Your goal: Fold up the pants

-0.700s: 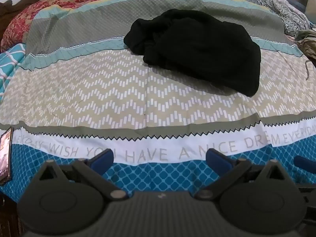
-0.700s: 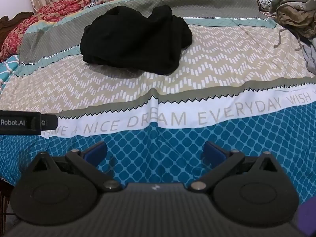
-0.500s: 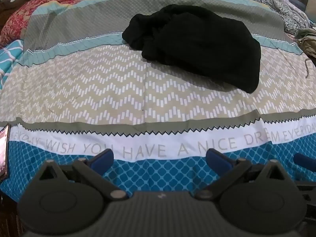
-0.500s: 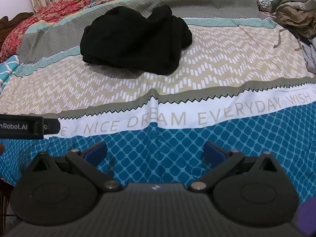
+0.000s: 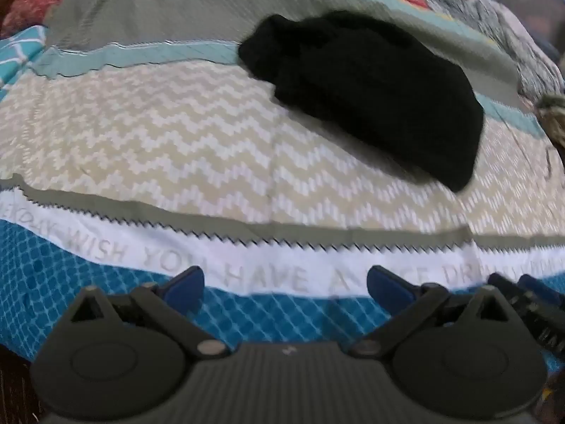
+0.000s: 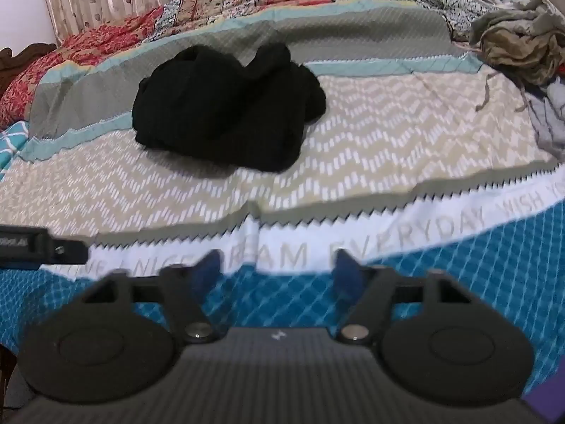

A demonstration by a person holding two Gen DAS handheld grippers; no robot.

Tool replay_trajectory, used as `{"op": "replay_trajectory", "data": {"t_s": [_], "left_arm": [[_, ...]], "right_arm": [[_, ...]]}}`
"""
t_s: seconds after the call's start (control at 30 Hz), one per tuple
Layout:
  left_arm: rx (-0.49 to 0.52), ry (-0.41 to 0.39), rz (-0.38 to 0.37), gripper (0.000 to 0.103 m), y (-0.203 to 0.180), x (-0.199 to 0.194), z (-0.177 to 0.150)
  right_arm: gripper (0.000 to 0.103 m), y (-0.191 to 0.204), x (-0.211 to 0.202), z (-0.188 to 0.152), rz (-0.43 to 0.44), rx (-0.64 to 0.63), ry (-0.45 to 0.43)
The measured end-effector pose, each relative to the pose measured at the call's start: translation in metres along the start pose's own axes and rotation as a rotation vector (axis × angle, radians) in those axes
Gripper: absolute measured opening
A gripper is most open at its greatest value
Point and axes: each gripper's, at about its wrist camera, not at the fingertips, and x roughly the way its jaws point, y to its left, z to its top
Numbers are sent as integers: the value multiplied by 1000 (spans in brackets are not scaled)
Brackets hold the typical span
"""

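Black pants bunched on bedspread; left tool, right tool agape, empty.

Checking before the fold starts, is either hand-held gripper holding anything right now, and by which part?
Nothing is held. The left hand-held gripper and right hand-held gripper are both open, and the black pants lie bunched and untouched on the bedspread.

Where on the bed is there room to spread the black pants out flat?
The widest bare patch is the beige zigzag band, between the black pants and the lettered white stripe. The blue diamond strip nearer the grippers is bare too. It is crowded at the right edge, where the pile of crumpled clothes lies.
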Motion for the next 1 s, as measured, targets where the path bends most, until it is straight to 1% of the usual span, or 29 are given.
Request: {"op": "replay_trajectory", "data": {"t_s": [0.03, 0.13, 0.17, 0.2, 0.23, 0.27, 0.3, 0.37, 0.43, 0.47, 0.5, 0.53, 0.57, 0.6, 0.63, 0.7, 0.77, 0.8, 0.83, 0.87, 0.93, 1.0], "left_arm": [[-11, -3, -3, 94, 4, 0, 1], [-48, -9, -25, 89, 19, 0, 8], [-61, -19, -30, 87, 23, -1, 10], [-70, -30, -32, 86, 26, -2, 12], [-79, -41, -33, 86, 31, -3, 16], [-86, -51, -31, 86, 36, -4, 19], [-89, -59, -19, 86, 39, -5, 23], [-91, -68, 6, 86, 45, -5, 30], [-99, -66, 18, 86, 51, -7, 37], [-104, -63, 16, 86, 54, -8, 40], [-110, -60, 12, 86, 56, -9, 43], [-113, -59, 5, 87, 60, -10, 48], [-116, -58, -3, 89, 63, -9, 51], [-116, -59, -8, 92, 65, -8, 55], [-115, -65, -11, 95, 67, -8, 59], [-104, -79, -18, 95, 67, -6, 68], [-104, -78, -50, 95, 64, 0, 78], [-109, -73, -79, 95, 60, 5, 84], [-113, -67, -116, 95, 56, 11, 90], [-117, -62, -145, 95, 50, 17, 96], [-112, -59, -191, 94, 32, 28, 106], [-76, -60, -241, 94, 10, 39, 110]], "right_arm": [[64, -2, 1, 6, 3, 3, -13], [64, -4, 11, 32, 13, -8, -65], [67, -2, 16, 42, 13, -20, -89], [73, 0, 21, 50, 14, -32, -106], [77, 3, 27, 62, 17, -46, -129], [84, 6, 33, 70, 23, -53, -147], [88, 10, 39, 77, 33, -60, -167], [89, 23, 57, 92, 63, -100, -191], [89, 40, 81, 104, 70, -181, -184], [84, 48, 94, 108, 60, -235, -176], [49, 54, 105, 110, 42, -284, -163], [21, 58, 115, 111, 23, -323, -132], [10, 56, 121, 114, 26, -318, -81], [10, 48, 116, 118, 38, -274, -87], [10, 37, 103, 121, 74, -221, -127], [9, 7, 62, 129, 120, -102, -231], [9, -21, 28, 130, 150, -1, -304], [9, -33, 14, 129, 140, 18, -334], [9, -44, 0, 126, 107, 21, -354], [9, -53, -7, 123, 89, 31, -355], [9, -68, -16, 115, 78, 70, -331], [9, -77, -21, 106, 73, 92, -312]]}}
